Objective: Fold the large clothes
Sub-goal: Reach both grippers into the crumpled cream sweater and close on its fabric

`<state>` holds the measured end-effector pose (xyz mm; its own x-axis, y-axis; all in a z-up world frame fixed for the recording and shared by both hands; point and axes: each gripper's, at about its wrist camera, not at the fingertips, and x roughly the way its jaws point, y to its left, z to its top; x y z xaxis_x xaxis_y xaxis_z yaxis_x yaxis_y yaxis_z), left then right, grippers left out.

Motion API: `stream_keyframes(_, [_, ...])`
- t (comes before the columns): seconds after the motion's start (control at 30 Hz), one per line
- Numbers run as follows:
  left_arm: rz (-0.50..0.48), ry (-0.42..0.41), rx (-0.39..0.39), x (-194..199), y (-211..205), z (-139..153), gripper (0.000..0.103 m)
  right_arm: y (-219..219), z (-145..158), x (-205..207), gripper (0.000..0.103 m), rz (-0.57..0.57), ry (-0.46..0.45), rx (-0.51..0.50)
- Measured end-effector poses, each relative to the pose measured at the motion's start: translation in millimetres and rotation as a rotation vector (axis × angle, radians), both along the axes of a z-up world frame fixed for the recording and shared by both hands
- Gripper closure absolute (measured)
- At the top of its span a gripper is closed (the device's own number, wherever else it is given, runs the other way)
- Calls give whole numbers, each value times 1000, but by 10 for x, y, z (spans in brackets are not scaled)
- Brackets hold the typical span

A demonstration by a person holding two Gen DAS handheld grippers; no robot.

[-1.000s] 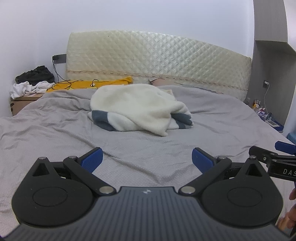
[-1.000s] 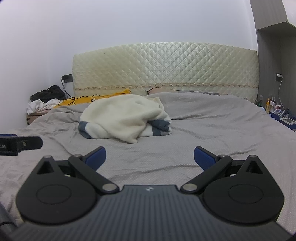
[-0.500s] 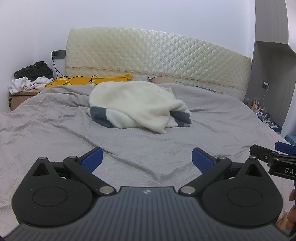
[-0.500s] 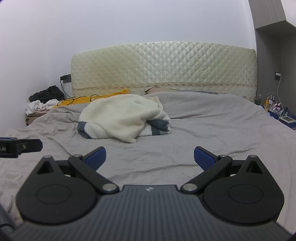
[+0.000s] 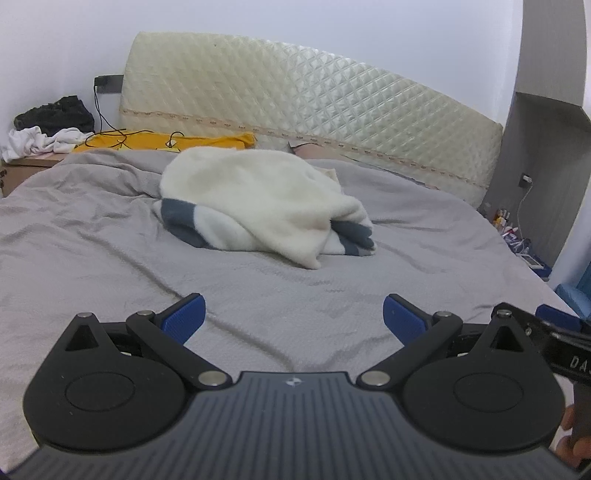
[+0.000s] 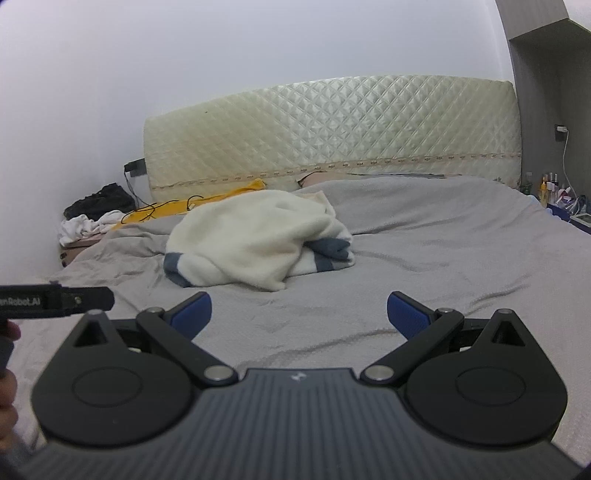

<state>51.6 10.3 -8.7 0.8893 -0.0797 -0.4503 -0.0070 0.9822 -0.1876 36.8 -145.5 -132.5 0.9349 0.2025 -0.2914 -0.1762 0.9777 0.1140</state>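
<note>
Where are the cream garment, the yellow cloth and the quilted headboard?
cream garment (image 5: 258,199), left wrist view, on its fluffy top.
yellow cloth (image 5: 207,141), left wrist view, on its middle.
quilted headboard (image 6: 332,129), right wrist view, on its padded front.

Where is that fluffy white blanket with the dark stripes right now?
The cream blanket lies bunched in a heap on the grey bedsheet, in the middle of both views, ahead of both open grippers and in front of the quilted headboard.

walls (image 5: 258,18): plain white | bed (image 5: 92,240): grey cover | headboard (image 5: 314,107): cream, quilted | nightstand (image 5: 26,166): left, clothes piled | cabinet (image 5: 546,55): grey, right
</note>
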Motion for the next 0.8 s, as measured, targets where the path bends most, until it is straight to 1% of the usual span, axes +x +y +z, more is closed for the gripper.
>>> stream_keyframes(0.07, [-6, 25, 0, 153, -14, -1, 0, 21, -2, 101, 0, -1, 10, 2])
stream_keyframes(0.2, [-14, 84, -47, 451, 28, -91, 0, 34, -18, 300, 0, -17, 19, 3])
stream_keyframes(0.33, [8, 119, -15, 789, 69, -208, 0, -16, -105, 524, 0, -43, 50, 17])
stream_keyframes(0.4, [4, 136, -20, 950, 100, -254, 0, -46, -158, 655, 0, -58, 85, 29])
stream_keyframes(0.5, [-16, 164, -37, 1218, 160, -330, 0, -55, -216, 871, 0, -68, 114, 55])
stream_keyframes(0.63, [-19, 193, -97, 1585, 259, -472, 0, -51, -287, 1197, 0, -59, 138, 103])
stream_keyframes(0.7, [-26, 201, -134, 1766, 315, -553, 0, -63, -346, 1378, 4, -34, 158, 149])
stream_keyframes(0.8, [-22, 207, -215, 2028, 417, -678, 0, -100, -436, 1653, 5, 5, 177, 226])
